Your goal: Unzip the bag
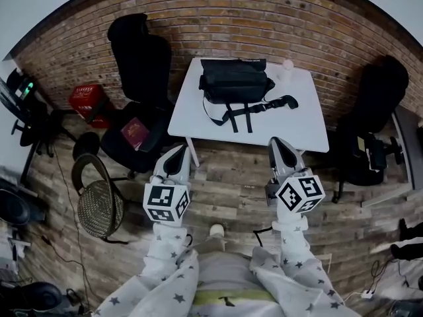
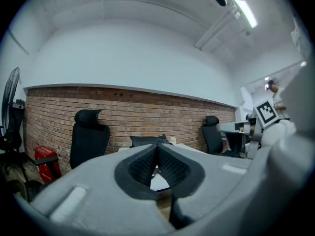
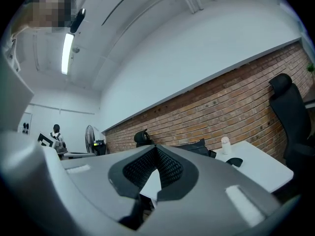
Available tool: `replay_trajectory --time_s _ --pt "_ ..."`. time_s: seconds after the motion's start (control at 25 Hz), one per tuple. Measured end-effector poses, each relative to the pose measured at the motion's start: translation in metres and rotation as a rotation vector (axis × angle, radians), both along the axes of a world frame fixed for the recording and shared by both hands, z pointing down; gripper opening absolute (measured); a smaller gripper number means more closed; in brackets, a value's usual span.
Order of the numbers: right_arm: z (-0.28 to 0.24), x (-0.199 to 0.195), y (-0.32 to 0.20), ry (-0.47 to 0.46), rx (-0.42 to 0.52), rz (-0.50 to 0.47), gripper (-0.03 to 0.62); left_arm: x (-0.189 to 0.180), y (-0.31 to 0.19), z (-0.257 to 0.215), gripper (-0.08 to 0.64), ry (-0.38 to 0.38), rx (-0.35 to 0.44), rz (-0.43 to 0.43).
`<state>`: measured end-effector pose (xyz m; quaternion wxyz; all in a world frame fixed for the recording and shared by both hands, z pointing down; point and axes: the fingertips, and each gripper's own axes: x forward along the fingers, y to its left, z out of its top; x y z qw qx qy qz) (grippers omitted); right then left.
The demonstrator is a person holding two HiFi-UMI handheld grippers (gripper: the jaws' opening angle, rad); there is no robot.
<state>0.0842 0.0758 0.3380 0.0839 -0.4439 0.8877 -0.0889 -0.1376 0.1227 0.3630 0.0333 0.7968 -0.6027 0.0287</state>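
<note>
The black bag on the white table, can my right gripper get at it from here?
Probably, once it moves forward: the right gripper, shut and empty, is short of the table, with only open floor and bare tabletop between it and the bag.

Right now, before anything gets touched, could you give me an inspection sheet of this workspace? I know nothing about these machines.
Surface: white rectangular table, set against the brick wall.
Job's things: black fabric bag with straps lies near the table's far edge; whether its zip is open or closed cannot be told.
Clutter: small white bottle stands beside the bag.
Grippers: left gripper and right gripper are both shut, hold nothing and are short of the table.
Cables: thin dark cable runs across the wooden floor at left.
Surroundings: black office chairs, red crate, wicker stool.
</note>
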Motion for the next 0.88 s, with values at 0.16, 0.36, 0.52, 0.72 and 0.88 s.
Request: replay_trajectory --time_s 0.16,0.36,0.52,0.72,0.88 --pt "0.003 -0.002 -0.021 0.004 -0.009 0.022 0.003 -0.008 -0.027 0.006 -0.001 0.013 -0.012 0.016" --pt "0.009 0.001 -0.043 -0.003 -0.029 0.051 0.003 -0.015 -0.054 0.017 0.000 0.036 -0.036 0.022" --pt "0.016 0.000 -0.060 -0.003 -0.048 0.051 0.003 -0.014 -0.072 0.024 0.000 0.042 -0.058 0.026" --pt "0.026 -0.011 -0.095 -0.013 -0.063 0.028 0.003 -0.018 -0.099 0.035 0.000 0.049 -0.084 0.015" --pt "0.032 -0.028 -0.136 -0.017 -0.071 -0.018 0.003 -0.033 -0.130 0.040 0.000 0.058 -0.094 -0.028"
